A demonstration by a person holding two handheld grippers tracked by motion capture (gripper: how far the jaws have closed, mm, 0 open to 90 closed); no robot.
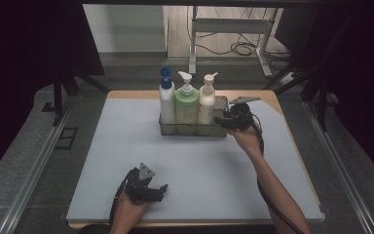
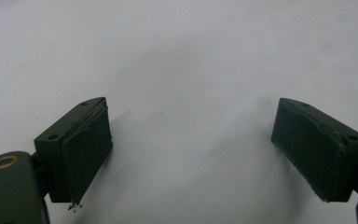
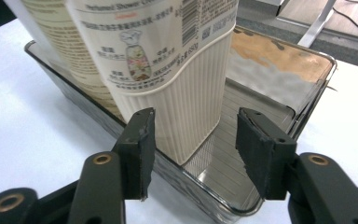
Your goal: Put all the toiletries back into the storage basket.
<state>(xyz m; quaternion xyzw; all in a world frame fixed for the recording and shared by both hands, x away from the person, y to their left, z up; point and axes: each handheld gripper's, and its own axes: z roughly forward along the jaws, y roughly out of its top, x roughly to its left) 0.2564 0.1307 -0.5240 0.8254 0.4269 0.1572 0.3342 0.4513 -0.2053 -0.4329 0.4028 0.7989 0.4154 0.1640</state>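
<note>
A narrow wire-mesh basket (image 1: 193, 131) stands at the back middle of the grey mat. Upright in it are a white bottle with a blue cap (image 1: 166, 100), a green pump bottle (image 1: 187, 105) and a cream pump bottle (image 1: 206, 102). My right gripper (image 1: 222, 120) is at the basket's right end, open. In the right gripper view its jaws stand apart (image 3: 191, 140) just before the basket's rim (image 3: 307, 107), with the cream bottle (image 3: 168, 60) close ahead and untouched. My left gripper (image 1: 152, 190) rests open near the mat's front edge, nothing between its jaws (image 2: 191, 144).
The basket's right section (image 3: 242, 154) beside the cream bottle holds nothing. The mat (image 1: 126, 161) lies on a wooden table whose edge (image 1: 272, 95) shows at the back. Beyond the table stand a desk frame (image 1: 233, 29) and floor cables (image 1: 243, 48).
</note>
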